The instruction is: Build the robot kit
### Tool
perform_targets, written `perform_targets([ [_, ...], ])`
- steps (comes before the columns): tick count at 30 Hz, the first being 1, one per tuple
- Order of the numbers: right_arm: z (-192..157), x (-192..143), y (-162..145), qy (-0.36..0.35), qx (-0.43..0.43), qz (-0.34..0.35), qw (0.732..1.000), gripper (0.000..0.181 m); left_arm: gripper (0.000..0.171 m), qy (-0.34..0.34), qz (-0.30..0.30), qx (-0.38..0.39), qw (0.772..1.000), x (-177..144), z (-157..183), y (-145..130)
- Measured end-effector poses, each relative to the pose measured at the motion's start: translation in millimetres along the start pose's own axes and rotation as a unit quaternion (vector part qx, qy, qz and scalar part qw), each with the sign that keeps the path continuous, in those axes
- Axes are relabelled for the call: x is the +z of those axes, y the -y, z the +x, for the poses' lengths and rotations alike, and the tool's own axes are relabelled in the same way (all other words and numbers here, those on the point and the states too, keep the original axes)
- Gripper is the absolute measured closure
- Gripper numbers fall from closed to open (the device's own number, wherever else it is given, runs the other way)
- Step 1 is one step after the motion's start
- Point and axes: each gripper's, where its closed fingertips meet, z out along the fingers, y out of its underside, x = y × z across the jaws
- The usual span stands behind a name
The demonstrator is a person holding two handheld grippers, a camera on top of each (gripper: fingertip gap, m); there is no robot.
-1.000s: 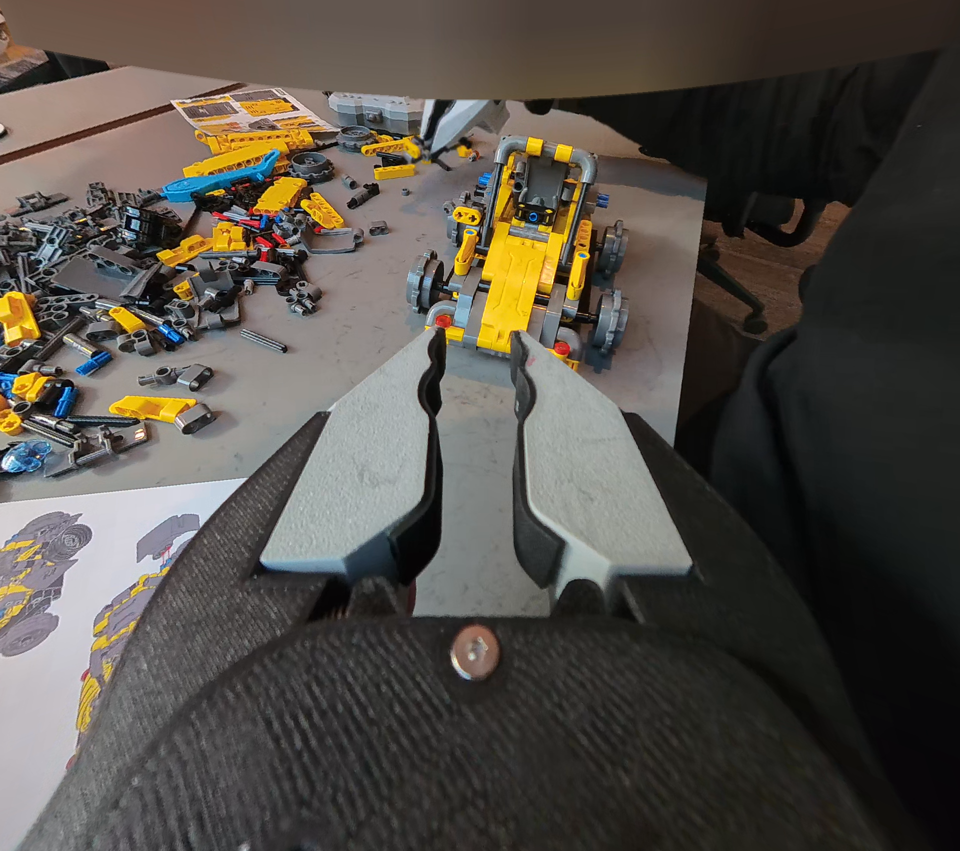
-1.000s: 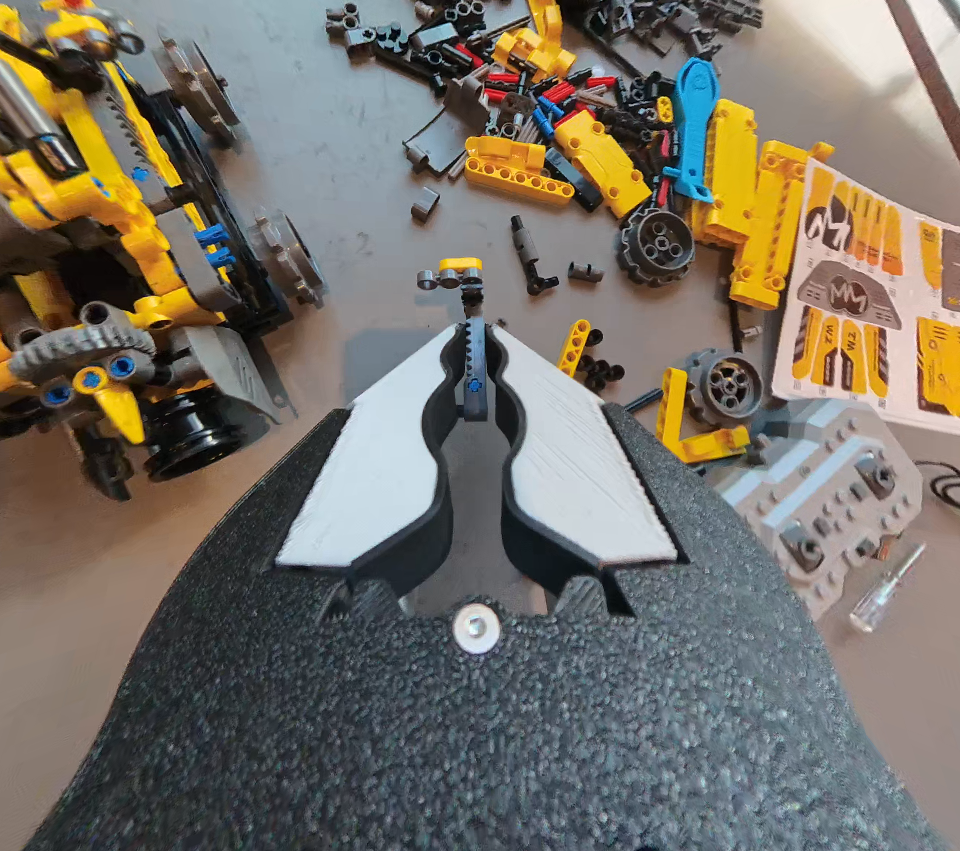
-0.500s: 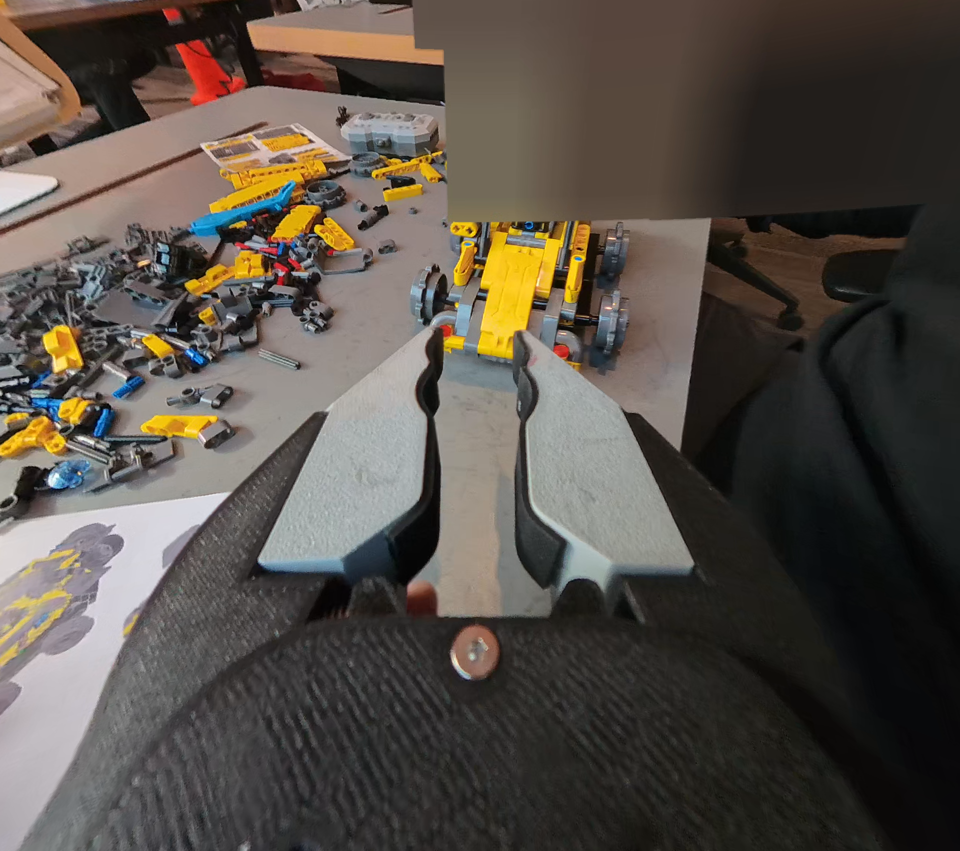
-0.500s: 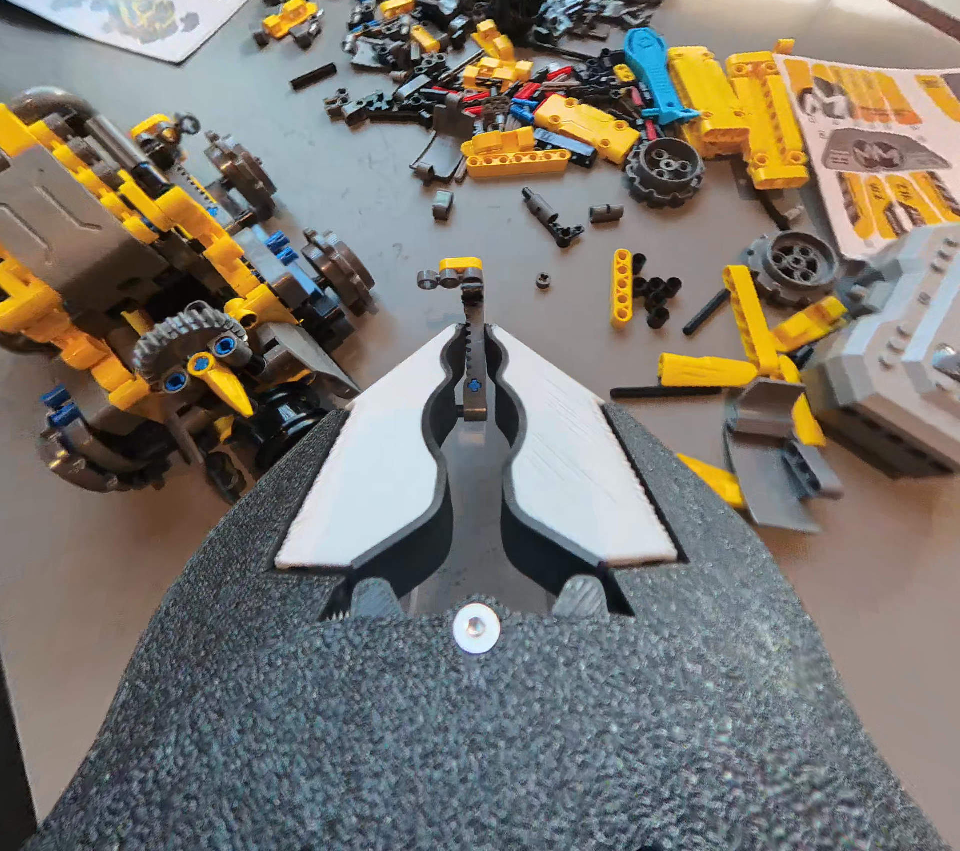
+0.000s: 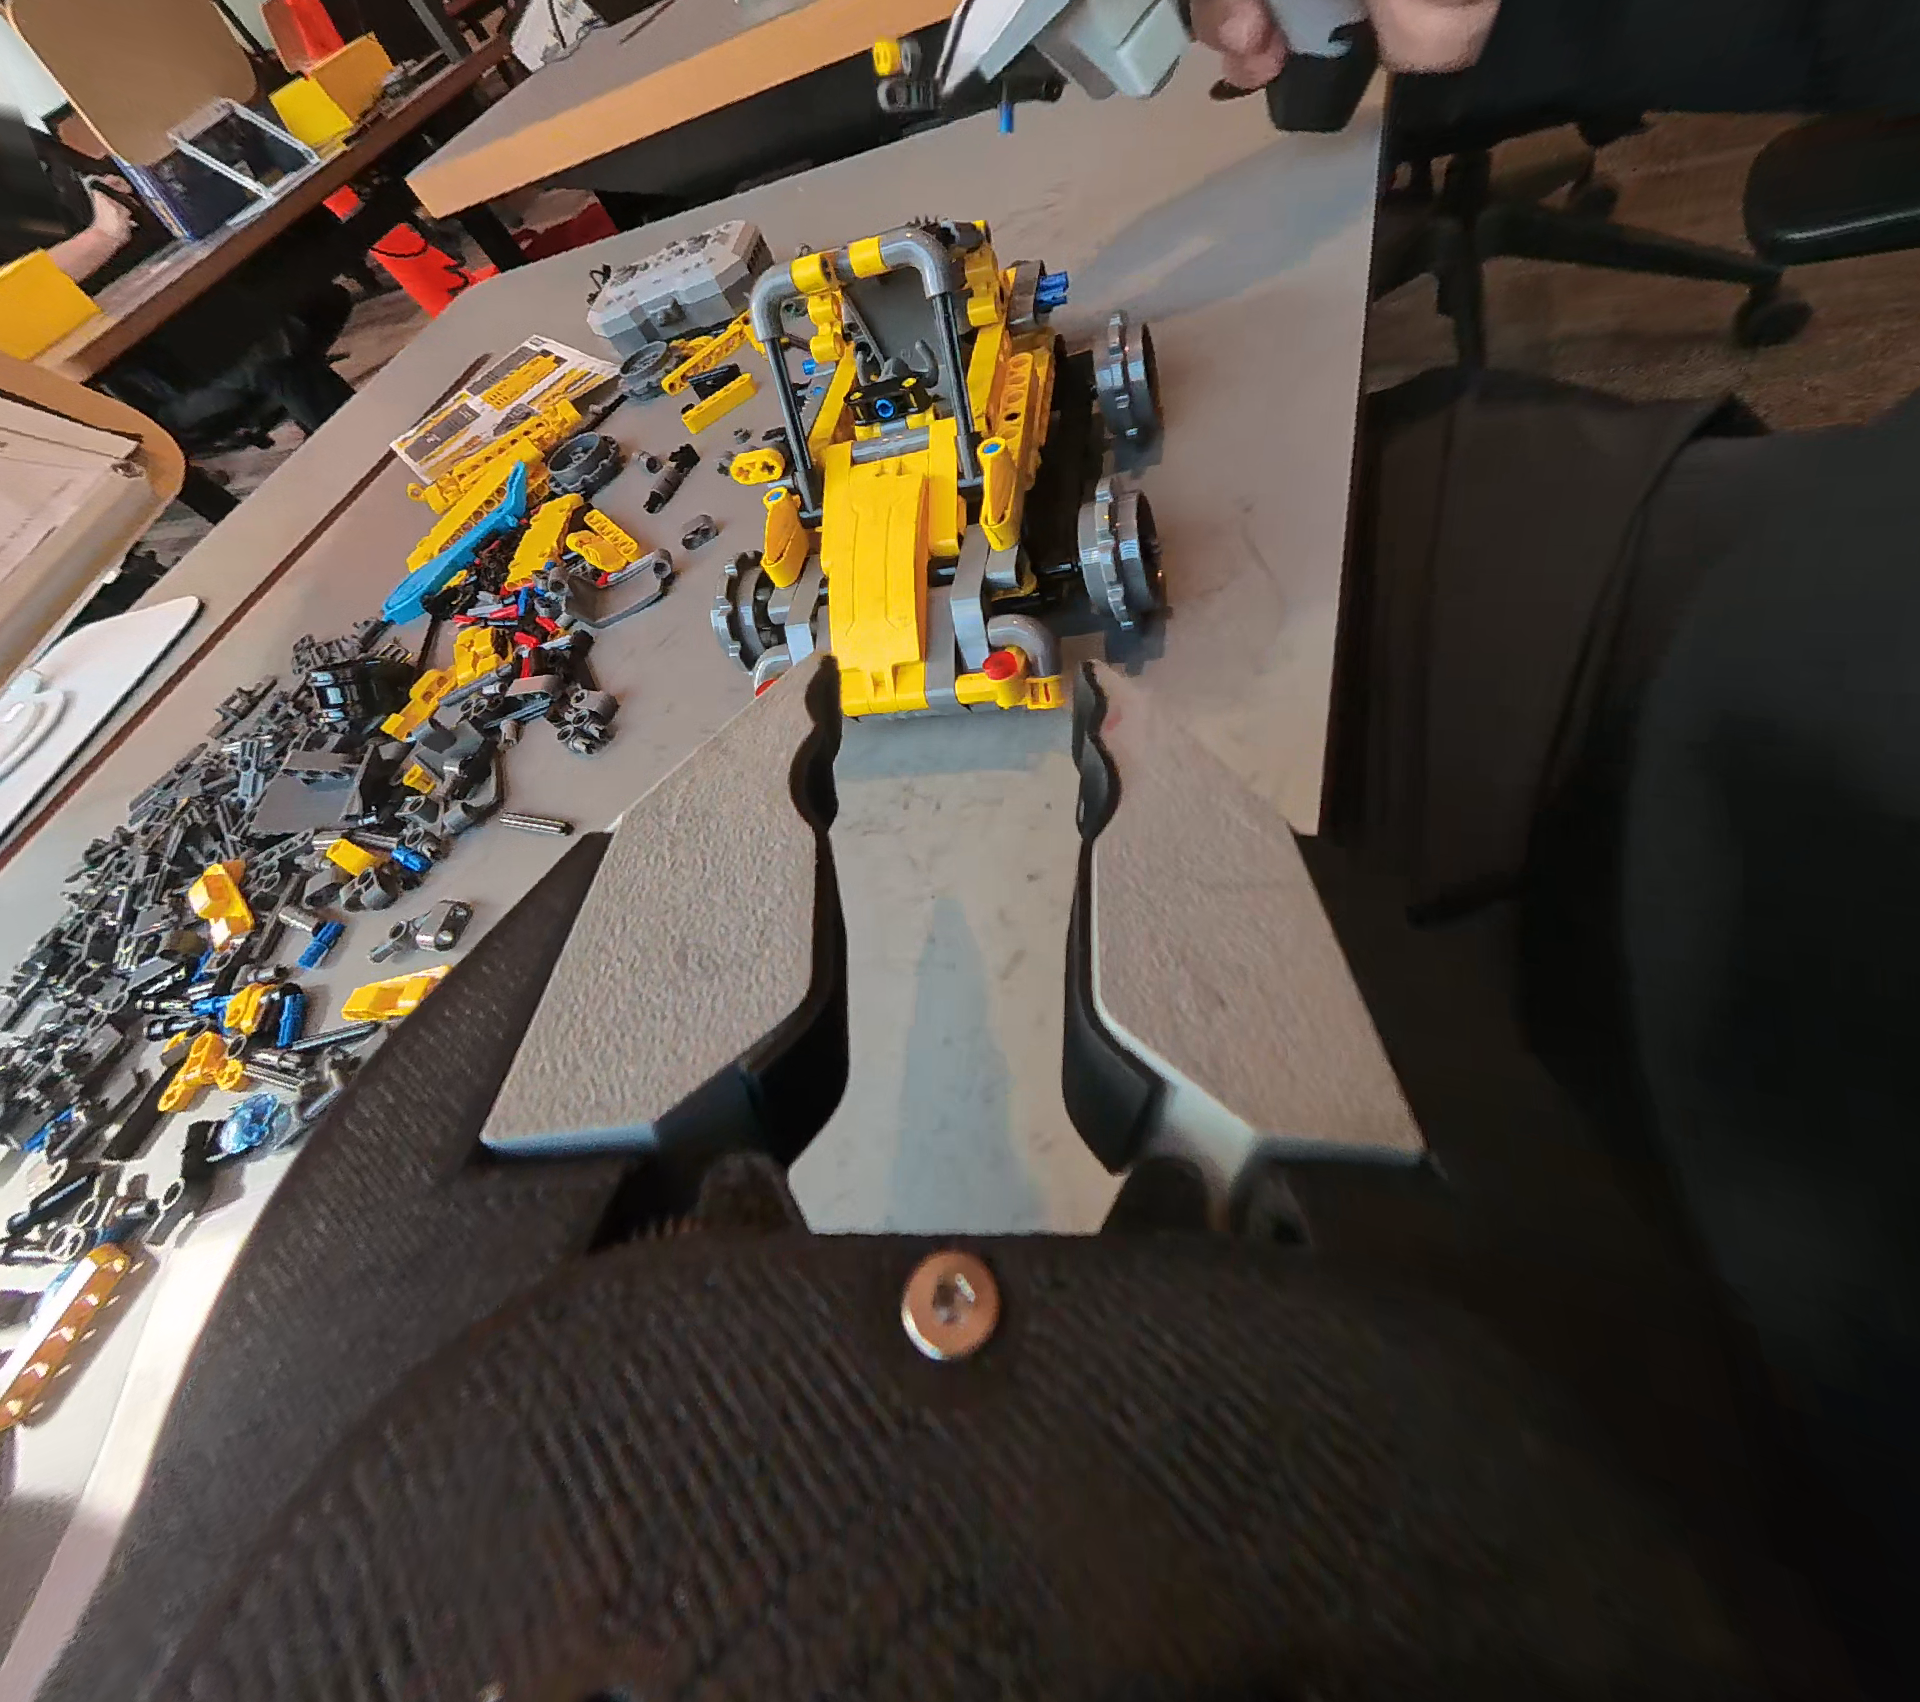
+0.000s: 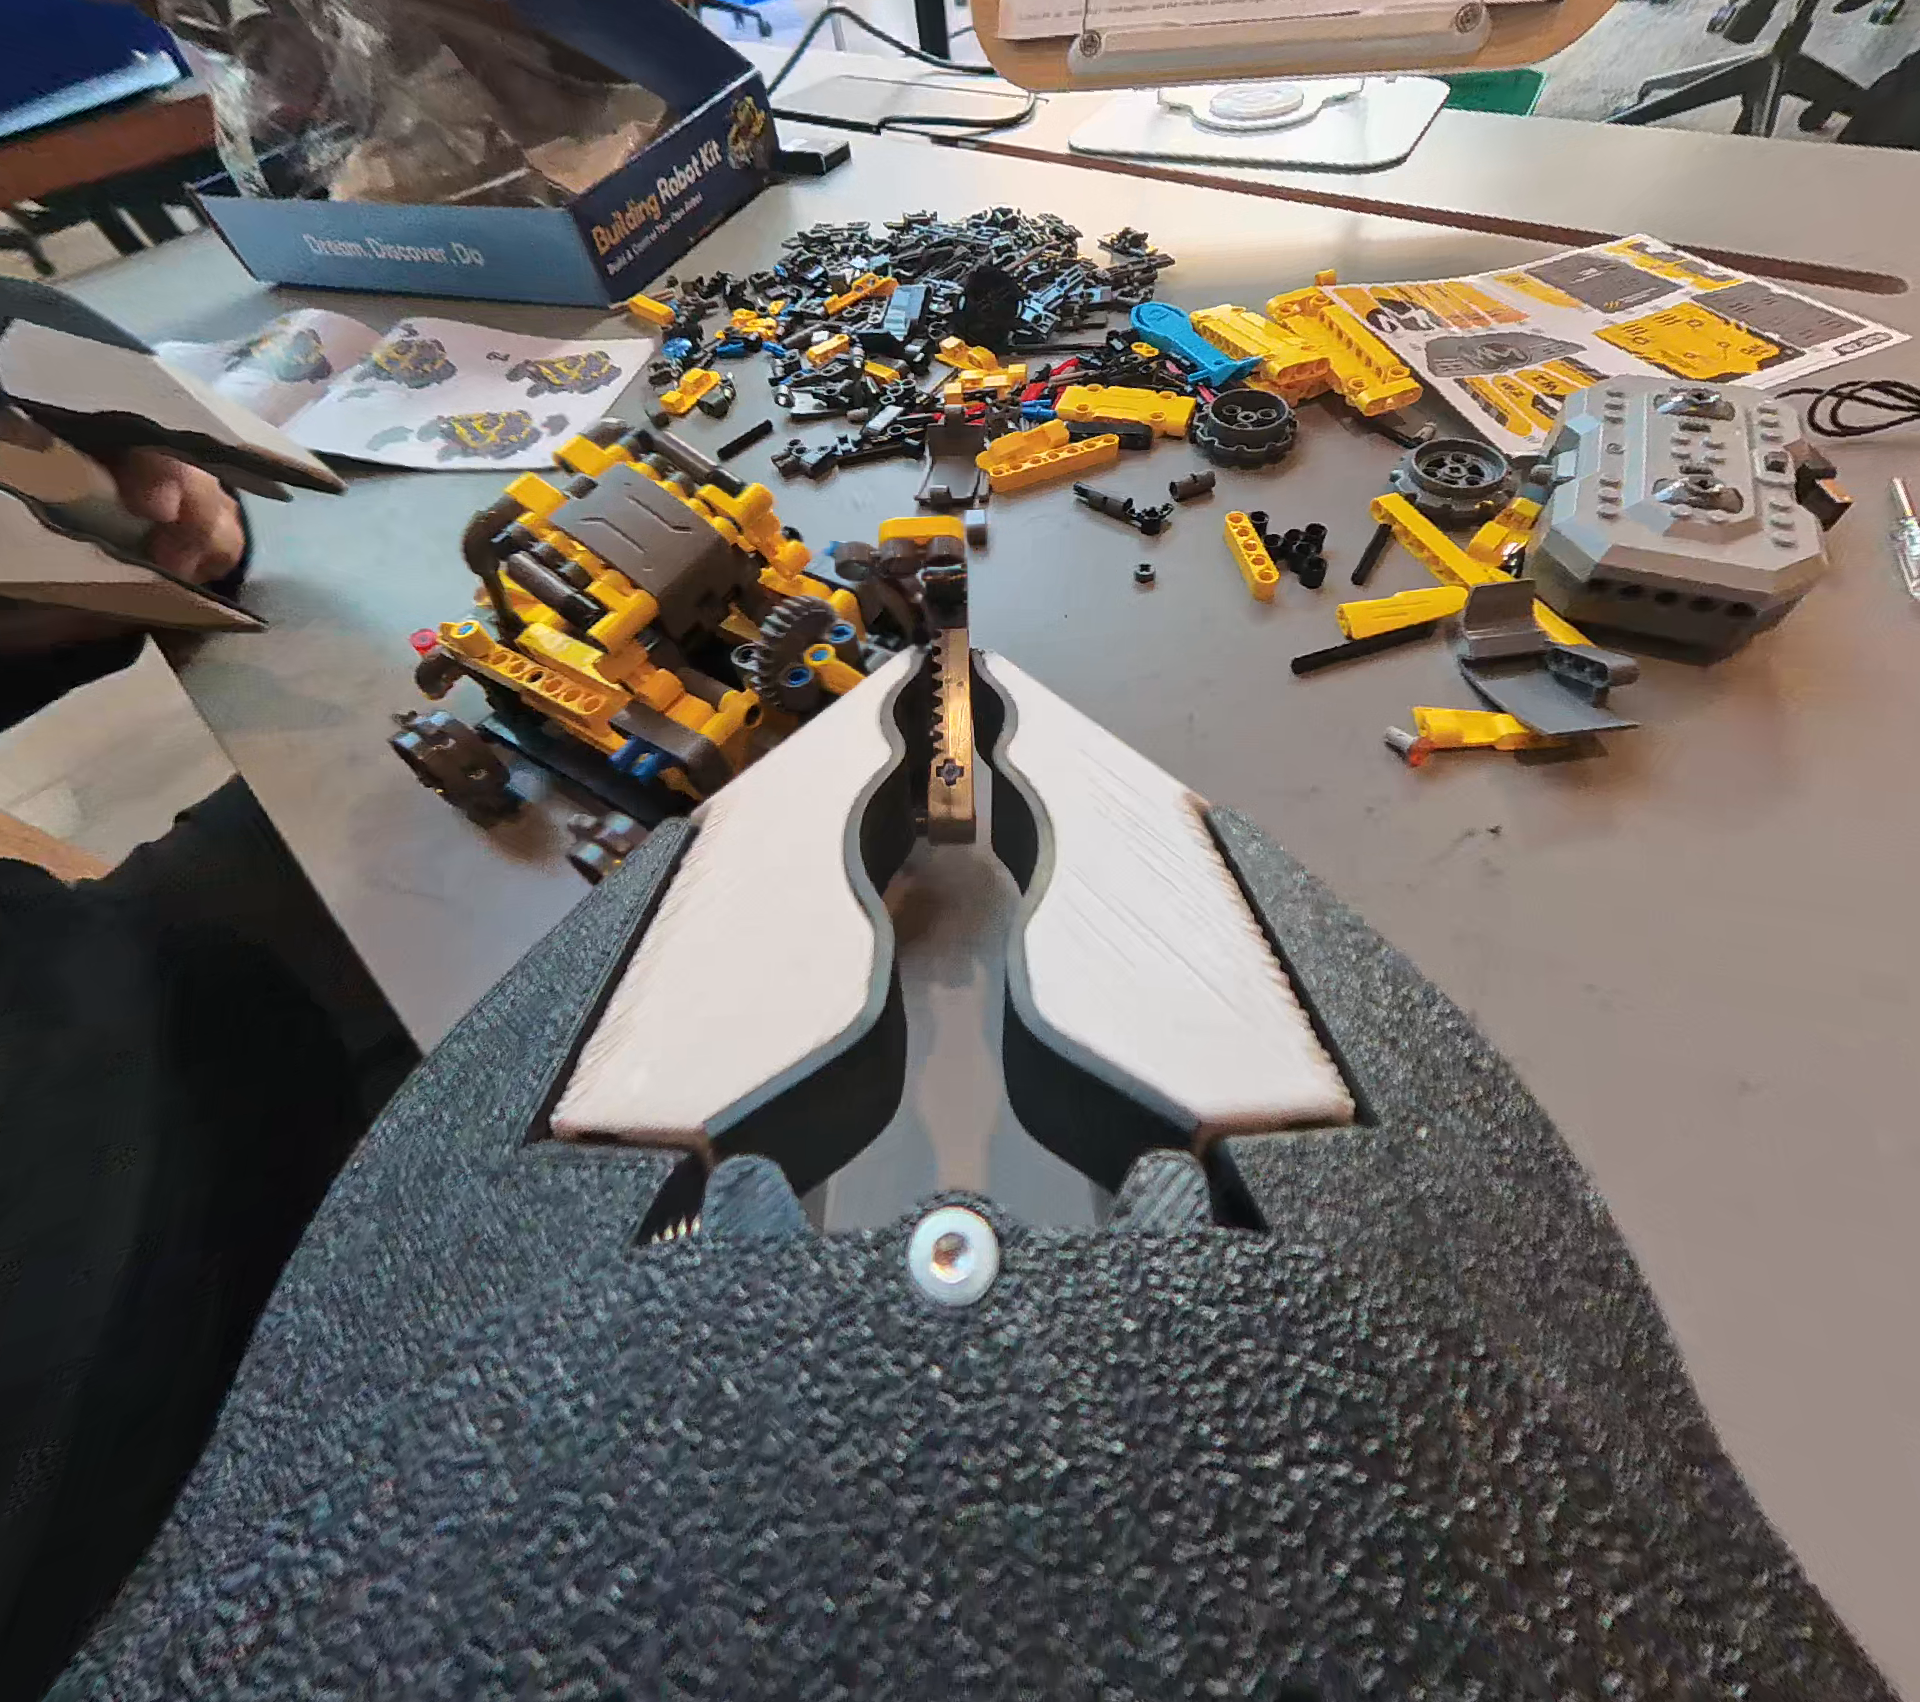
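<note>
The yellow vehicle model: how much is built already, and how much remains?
Built: the yellow vehicle has frame, roll bar and four hubs. In hand: right gripper clamps a toothed rack piece; left gripper is open, empty. Left: many loose parts, grey block.

Toy vehicle (image 5: 904, 530): glossy yellow and grey plastic. Loose bricks (image 6: 966, 343): shiny plastic. Worktop (image 6: 1558, 873): smooth matt grey. Booklet (image 6: 416, 395): glossy paper. Box (image 6: 436, 94): printed cardboard. Tongs (image 6: 948, 696): matt, ridged plastic.
</note>
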Motion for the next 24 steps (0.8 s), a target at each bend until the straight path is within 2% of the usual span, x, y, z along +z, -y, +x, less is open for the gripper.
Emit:
perform_targets([
  [3, -16.1, -8.6, 7.5, 0.010, -0.003, 0.021, 1.000, 0.175, 0.128, 0.010, -0.008, 0.016, 1.000, 1.6, 0.8, -1.6],
  [7, -44.0, -19.5, 13.5, 0.051, 0.005, 0.042, 0.998, 0.175, 0.137, 0.018, -0.013, 0.045, 0.999, 3.2, 4.7, -2.9],
  [10, -51.2, -25.2, 8.2, 0.045, -0.008, 0.040, 0.998, 0.175, 0.138, -0.013, -0.028, 0.058, 0.998, 6.5, 14.7, -7.3],
  [13, -58.2, -30.7, 4.9, 0.046, -0.007, 0.050, 0.998, 0.175, 0.126, -0.020, -0.043, 0.055, 0.997, 9.1, 15.5, -11.1],
  [18, -59.2, -35.3, -3.5, 0.031, -0.026, 0.044, 0.998, 0.174, 0.124, -0.021, -0.039, 0.046, 0.998, 8.4, 14.3, -10.0],
  [24, -42.5, -29.9, -4.1, 0.019, -0.053, 0.022, 0.998, 0.175, 0.121, -0.038, -0.030, 0.016, 0.999, 6.7, 12.3, -8.0],
])
